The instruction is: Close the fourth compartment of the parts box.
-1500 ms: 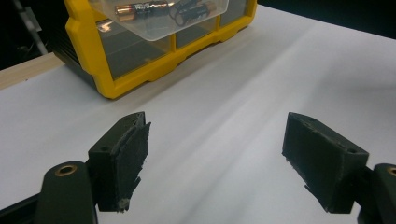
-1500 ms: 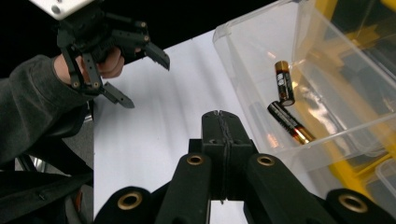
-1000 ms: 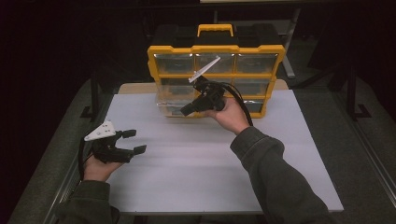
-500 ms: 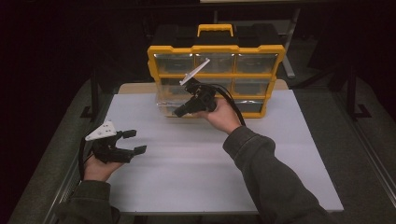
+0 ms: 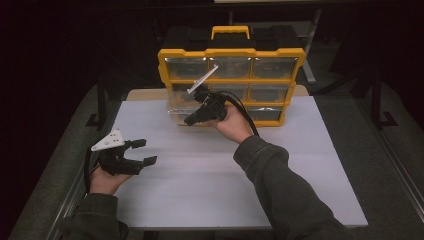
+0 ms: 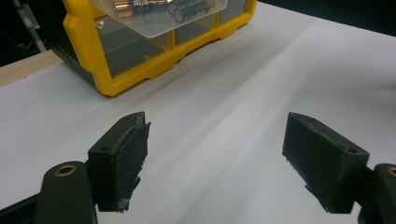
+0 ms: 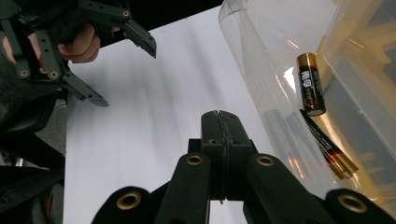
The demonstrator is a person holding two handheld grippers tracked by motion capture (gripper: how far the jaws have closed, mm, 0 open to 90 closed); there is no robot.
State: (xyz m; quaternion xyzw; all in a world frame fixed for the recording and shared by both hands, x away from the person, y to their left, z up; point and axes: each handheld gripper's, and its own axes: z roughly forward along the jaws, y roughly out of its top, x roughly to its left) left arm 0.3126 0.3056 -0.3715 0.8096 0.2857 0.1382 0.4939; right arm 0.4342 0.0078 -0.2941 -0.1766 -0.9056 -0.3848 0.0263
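I am holding the right hand-held gripper (image 7: 219,116) with jaws pressed together, empty, beside the clear drawer (image 7: 261,60) pulled from the yellow organizer (image 5: 230,55). Battery (image 7: 309,84) inside; its label is unreadable. Left hand-held gripper (image 6: 215,158) is resting spread apart over the tabletop (image 5: 200,170).

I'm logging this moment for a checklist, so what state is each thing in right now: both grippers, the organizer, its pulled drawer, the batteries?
Left gripper: open, holding nothing, above the white sheet.
Right gripper: fingers pressed shut, nothing between them, beside the clear drawer.
Yellow organizer: upright, other drawers pushed in.
Clear drawer: pulled out from the organizer, open on top.
Batteries: lying loose inside the drawer.
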